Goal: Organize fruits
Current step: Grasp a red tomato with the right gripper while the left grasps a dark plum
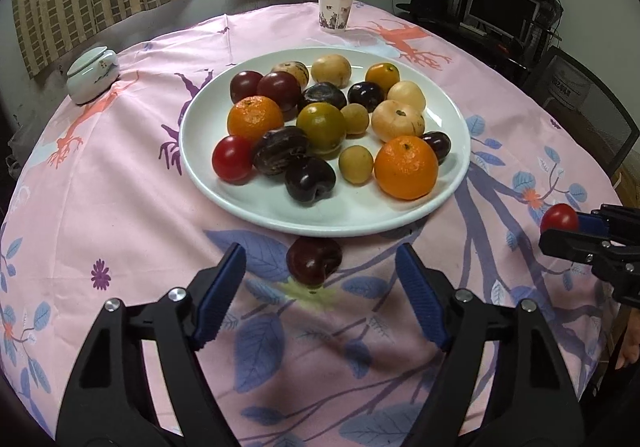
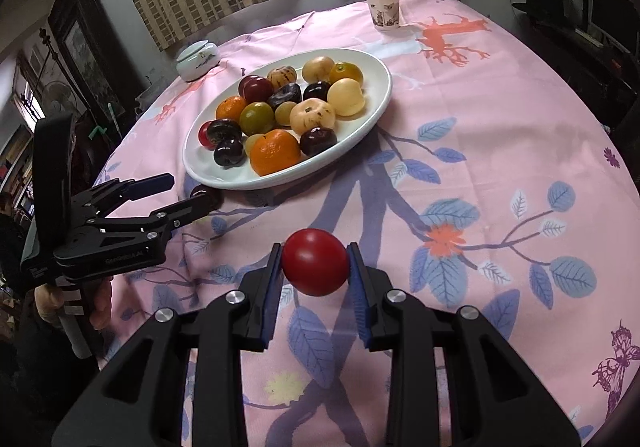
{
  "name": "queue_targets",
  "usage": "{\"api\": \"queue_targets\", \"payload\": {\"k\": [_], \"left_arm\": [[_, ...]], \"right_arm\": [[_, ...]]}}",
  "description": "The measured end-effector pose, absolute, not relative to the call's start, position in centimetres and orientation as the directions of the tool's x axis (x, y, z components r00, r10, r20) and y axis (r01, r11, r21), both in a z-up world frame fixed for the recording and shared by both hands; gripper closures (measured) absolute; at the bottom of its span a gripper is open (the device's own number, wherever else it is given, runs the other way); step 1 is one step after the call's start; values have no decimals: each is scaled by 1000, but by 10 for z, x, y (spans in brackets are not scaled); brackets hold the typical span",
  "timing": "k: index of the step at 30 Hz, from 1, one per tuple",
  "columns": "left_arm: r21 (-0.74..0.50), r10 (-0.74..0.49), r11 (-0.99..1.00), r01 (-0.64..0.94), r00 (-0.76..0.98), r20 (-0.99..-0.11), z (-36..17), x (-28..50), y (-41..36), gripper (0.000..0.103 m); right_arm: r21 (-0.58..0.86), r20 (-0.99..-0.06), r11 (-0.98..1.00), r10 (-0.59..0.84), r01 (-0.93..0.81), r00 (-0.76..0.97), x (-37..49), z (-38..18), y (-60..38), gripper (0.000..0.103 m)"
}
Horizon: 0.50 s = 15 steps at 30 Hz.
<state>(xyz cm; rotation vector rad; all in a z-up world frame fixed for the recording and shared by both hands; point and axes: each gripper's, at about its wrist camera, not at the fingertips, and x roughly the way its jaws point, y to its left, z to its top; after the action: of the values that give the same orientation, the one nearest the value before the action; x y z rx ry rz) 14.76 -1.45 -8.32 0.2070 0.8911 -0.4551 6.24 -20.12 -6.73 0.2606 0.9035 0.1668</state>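
A white plate (image 1: 448, 203) holds several fruits: oranges, dark plums, yellow and green fruits, a red tomato (image 1: 232, 158). A dark cherry (image 1: 314, 261) lies on the pink cloth just in front of the plate, between the open fingers of my left gripper (image 1: 320, 267). My right gripper (image 2: 314, 263) is shut on a red tomato (image 2: 315, 262) and holds it above the cloth, right of the plate (image 2: 376, 115). The right gripper also shows at the right edge of the left wrist view (image 1: 576, 227). The left gripper shows in the right wrist view (image 2: 188, 193), open around the cherry (image 2: 206, 195).
A paper cup (image 1: 335, 10) stands at the far side of the table. A small white lidded jar (image 1: 92, 75) sits at the far left. A chair (image 1: 588, 107) and a desk with a monitor (image 1: 504, 9) stand to the right.
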Motion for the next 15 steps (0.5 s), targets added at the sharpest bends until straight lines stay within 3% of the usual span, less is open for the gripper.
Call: {"api": "queue_targets", "payload": {"k": [2, 3, 4, 8, 9, 15], "left_arm": [[-14, -292, 881, 472, 522, -801, -90, 151, -18, 38], [-14, -286, 881, 474, 508, -813, -95, 154, -20, 53], [-5, -269, 884, 467, 500, -823, -100, 157, -21, 60], [-19, -273, 890, 455, 501, -821, -105, 160, -17, 65], [-10, -265, 894, 448, 509, -819, -104, 159, -16, 70], [-13, -268, 908, 419, 556, -787, -91, 132, -11, 71]], "right_arm": [[304, -749, 952, 262, -36, 609, 61, -68, -204, 71], [312, -746, 949, 268, -37, 609, 61, -68, -206, 71], [318, -744, 947, 274, -37, 610, 60, -68, -207, 71], [335, -738, 942, 285, -35, 612, 59, -69, -210, 71], [339, -738, 940, 288, -33, 610, 59, -70, -211, 71], [339, -736, 940, 287, -33, 613, 57, -64, -213, 71]]}}
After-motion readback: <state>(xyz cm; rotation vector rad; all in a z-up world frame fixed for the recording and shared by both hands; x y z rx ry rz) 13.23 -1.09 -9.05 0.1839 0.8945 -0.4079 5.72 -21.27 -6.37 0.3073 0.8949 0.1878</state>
